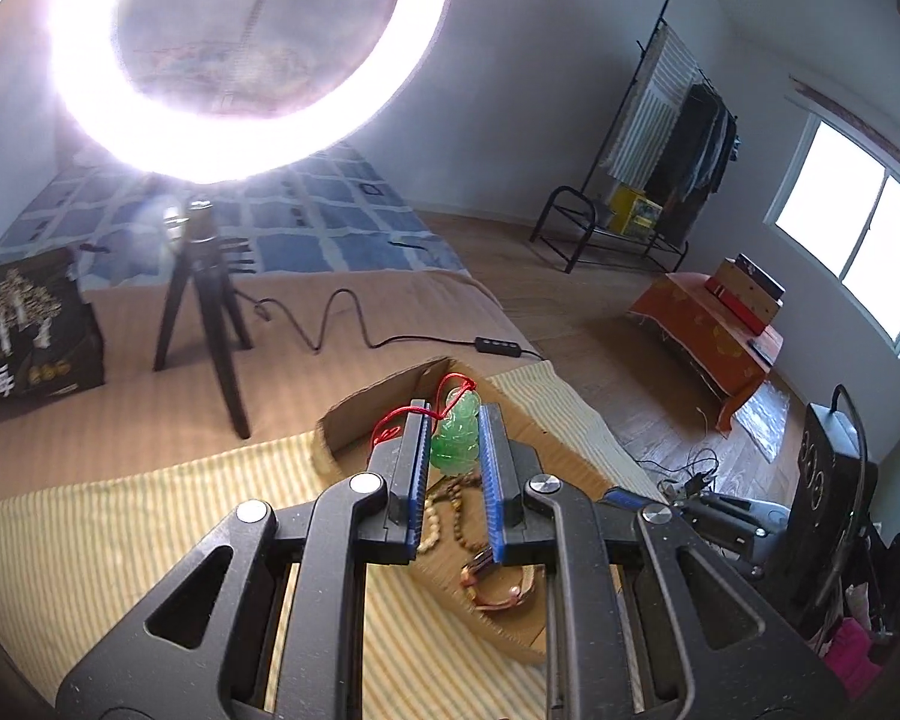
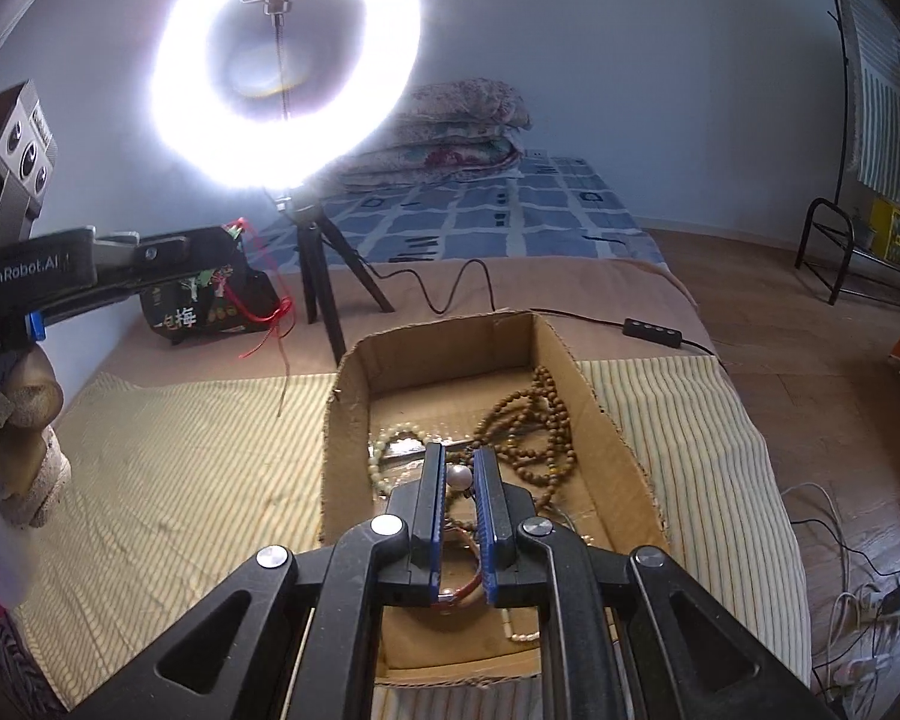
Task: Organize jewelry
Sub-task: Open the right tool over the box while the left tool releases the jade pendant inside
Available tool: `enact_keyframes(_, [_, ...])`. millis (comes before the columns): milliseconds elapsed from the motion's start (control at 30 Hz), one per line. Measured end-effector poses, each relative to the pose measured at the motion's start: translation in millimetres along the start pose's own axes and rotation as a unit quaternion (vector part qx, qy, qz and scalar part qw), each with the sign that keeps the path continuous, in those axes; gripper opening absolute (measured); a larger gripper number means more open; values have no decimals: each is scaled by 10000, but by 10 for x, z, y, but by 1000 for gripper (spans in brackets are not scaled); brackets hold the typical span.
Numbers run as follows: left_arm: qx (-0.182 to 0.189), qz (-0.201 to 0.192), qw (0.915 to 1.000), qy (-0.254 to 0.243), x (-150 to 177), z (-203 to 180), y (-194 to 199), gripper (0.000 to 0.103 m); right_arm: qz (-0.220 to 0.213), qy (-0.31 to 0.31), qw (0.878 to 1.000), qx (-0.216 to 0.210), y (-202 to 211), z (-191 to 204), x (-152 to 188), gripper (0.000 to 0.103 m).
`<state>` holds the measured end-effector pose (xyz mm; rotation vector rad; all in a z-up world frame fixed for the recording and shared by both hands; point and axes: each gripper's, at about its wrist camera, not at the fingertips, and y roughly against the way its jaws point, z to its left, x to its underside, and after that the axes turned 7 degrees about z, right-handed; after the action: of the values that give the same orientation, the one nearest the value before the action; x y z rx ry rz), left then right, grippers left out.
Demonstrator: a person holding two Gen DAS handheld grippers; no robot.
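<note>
Two tools are at work above one cardboard box (image 2: 594, 414) on a bed. The left tool (image 1: 456, 414) pinches a green jade pendant (image 1: 457, 438) between its pads, its red cord (image 1: 399, 420) looping over the left pad. The right tool (image 2: 459, 468) is pressed onto a pearl (image 2: 459, 476) of a red bracelet (image 2: 468, 591), just above the box. Inside lie a brown bead strand (image 2: 540, 420) and a pale bead bracelet (image 2: 384, 450). A striped yellow cloth (image 2: 180, 468) covers the bed; one ring light (image 2: 282, 66) on a tripod stands behind the box.
</note>
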<state>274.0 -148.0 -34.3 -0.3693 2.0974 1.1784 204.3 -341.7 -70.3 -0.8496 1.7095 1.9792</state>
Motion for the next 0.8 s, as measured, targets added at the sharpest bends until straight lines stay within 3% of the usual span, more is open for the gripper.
enact_keyframes(300, [110, 105, 9998, 88, -121, -58, -372, 15, 83, -176, 9998, 19, -106, -128, -14, 7])
enact_keyframes(800, [-471, 494, 9974, 226, -21, 75, -818, 15, 334, -393, 9986, 147, -240, -252, 22, 7])
